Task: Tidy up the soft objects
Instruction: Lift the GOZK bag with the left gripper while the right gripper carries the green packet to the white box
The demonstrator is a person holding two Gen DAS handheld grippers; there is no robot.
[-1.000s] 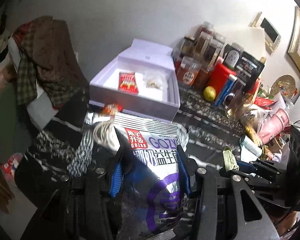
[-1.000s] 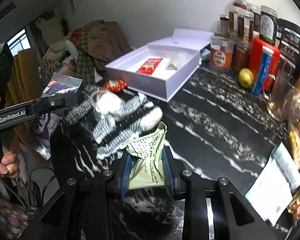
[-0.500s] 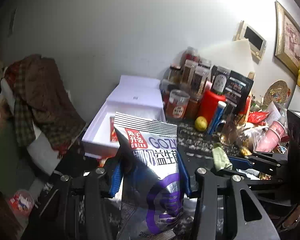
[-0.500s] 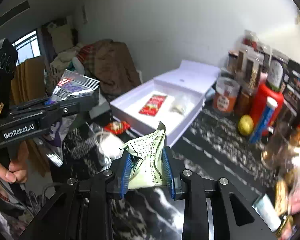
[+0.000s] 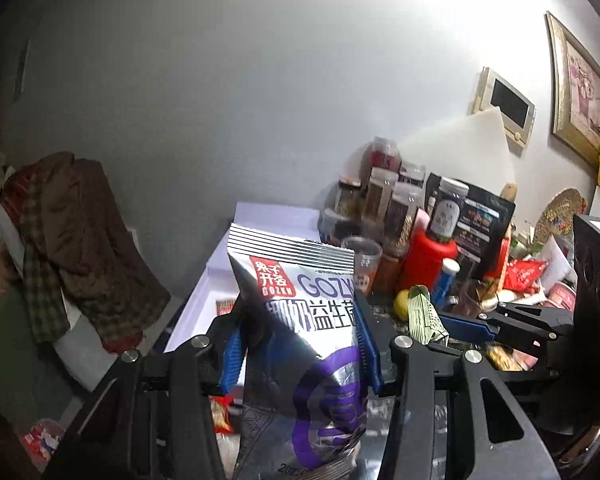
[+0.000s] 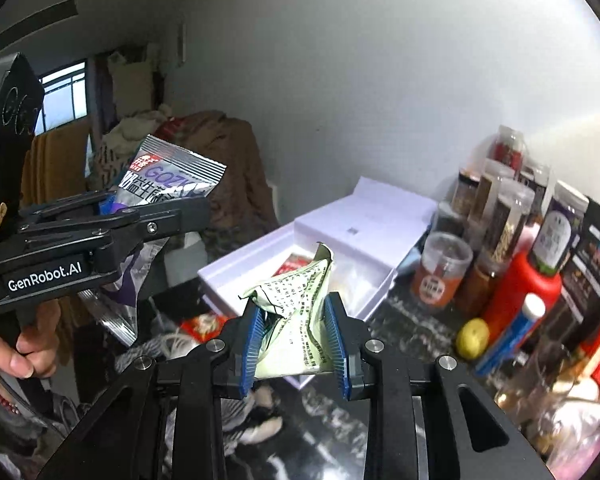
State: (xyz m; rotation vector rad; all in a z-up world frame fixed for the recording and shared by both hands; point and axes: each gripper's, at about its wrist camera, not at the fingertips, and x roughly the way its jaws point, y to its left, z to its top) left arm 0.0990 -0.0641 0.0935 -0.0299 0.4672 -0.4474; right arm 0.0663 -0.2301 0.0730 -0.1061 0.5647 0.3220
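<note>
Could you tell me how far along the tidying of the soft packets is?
Done: a red sachet and a clear packet lie in the white box. In hand: left gripper clamps a silver GOZK pouch; right gripper clamps a crumpled green packet. Left: boxing both, plus a red packet lying outside the box.

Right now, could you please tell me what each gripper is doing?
Left gripper: closed on the silver-and-purple foil snack bag.
Right gripper: closed on the crumpled pale-green packet.
</note>
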